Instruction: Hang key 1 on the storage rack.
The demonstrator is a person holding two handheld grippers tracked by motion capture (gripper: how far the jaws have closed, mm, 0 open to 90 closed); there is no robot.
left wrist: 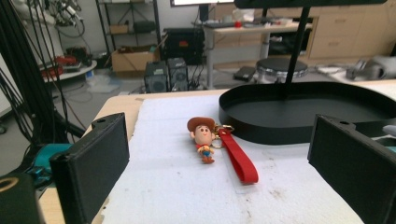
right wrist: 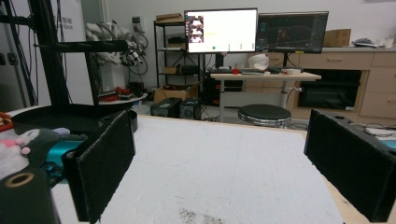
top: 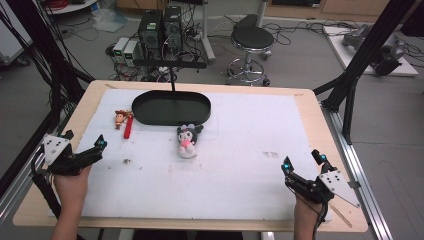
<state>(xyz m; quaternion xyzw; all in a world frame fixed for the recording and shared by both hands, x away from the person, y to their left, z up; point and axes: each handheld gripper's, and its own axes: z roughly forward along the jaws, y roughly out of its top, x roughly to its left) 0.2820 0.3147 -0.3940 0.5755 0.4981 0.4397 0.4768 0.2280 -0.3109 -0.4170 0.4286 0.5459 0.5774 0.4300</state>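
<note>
Cowboy keychain (top: 123,121) on the bench (top: 300,92), far left, with both tools resting apart.

We see our left gripper (top: 84,141) at the near left, fingers wide and empty, facing the keychain with its red strap (left wrist: 238,158). Right of it sit the black tray (top: 171,107) and plush toy (top: 188,140). Our right gripper (top: 303,162) waits near right, fingers wide.

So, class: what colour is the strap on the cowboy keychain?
Red. The strap on the cowboy keychain shows best in the left gripper view.
</note>
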